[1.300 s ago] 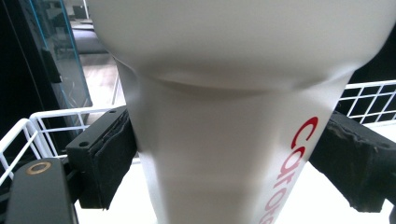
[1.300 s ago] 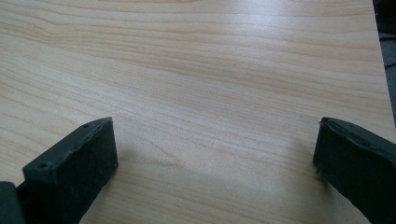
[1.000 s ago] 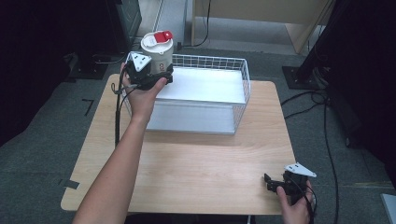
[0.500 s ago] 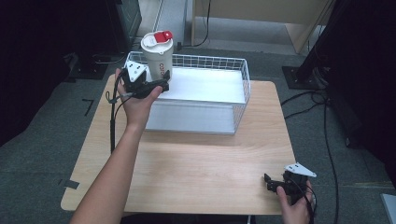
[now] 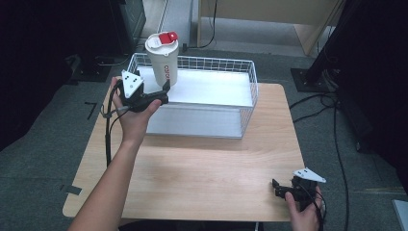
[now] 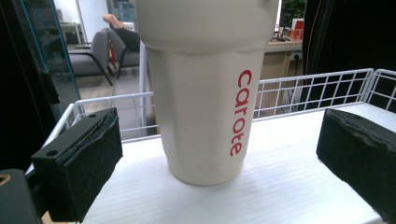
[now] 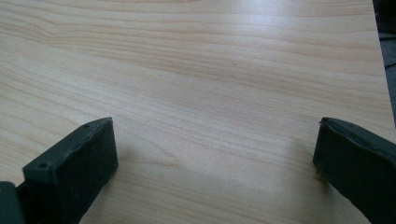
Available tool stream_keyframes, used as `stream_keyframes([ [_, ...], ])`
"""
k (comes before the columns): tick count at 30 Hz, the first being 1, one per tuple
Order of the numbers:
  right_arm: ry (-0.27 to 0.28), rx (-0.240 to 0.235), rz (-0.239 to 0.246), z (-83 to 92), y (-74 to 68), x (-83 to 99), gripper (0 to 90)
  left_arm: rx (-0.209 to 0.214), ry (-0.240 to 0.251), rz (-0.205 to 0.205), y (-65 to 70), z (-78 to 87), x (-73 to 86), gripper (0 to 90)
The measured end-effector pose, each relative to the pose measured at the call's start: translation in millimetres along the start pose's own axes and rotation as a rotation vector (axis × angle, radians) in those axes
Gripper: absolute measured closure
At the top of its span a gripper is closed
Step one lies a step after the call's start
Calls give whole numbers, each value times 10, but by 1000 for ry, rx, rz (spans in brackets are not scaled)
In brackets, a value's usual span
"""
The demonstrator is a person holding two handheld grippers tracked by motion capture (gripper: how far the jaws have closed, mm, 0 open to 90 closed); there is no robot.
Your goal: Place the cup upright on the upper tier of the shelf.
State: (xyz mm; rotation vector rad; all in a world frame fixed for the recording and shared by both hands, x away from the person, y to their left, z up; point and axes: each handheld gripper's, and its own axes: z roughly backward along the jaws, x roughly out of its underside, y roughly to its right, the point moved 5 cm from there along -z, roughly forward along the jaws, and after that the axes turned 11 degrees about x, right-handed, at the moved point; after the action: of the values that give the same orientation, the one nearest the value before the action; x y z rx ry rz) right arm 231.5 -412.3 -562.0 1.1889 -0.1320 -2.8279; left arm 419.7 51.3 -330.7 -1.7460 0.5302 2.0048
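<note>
A cream tumbler [image 5: 162, 60] with a red lid tab and red "carote" lettering stands upright in the back left corner of the white wire basket [image 5: 252, 91]. My left gripper [image 5: 165, 95] sits at the basket's left front, pointing at the tumbler's base. In the left gripper view the tumbler [image 6: 205, 93] stands on the basket's white liner [image 6: 289, 154] between and beyond the wide-apart pads [image 6: 81, 163], touching neither. My right gripper [image 5: 276, 188] rests low at the table's front right, open over bare wood [image 7: 215, 93].
The wooden table [image 5: 207, 168] stretches between the basket and the front edge. A basket wire wall [image 6: 308, 91] rises behind the tumbler. Cables [image 5: 337, 144] lie on the grey floor to the right, and dark equipment stands at the back left.
My left gripper has drawn back from the tumbler, toward the person and slightly left, and its jaws stand off it. The tumbler stays upright in the basket. The right gripper has not moved.
</note>
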Motion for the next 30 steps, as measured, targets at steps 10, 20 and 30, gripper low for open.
stream_keyframes([
  [10,0,0,1,0,0,0,0,3,16,-15,35,277,97,7],
  [20,1,0,1,-1,1,0,0,10,27,-25,92,509,235,7],
  [30,1,-1,3,-1,2,0,0,5,24,-34,90,748,379,8],
])
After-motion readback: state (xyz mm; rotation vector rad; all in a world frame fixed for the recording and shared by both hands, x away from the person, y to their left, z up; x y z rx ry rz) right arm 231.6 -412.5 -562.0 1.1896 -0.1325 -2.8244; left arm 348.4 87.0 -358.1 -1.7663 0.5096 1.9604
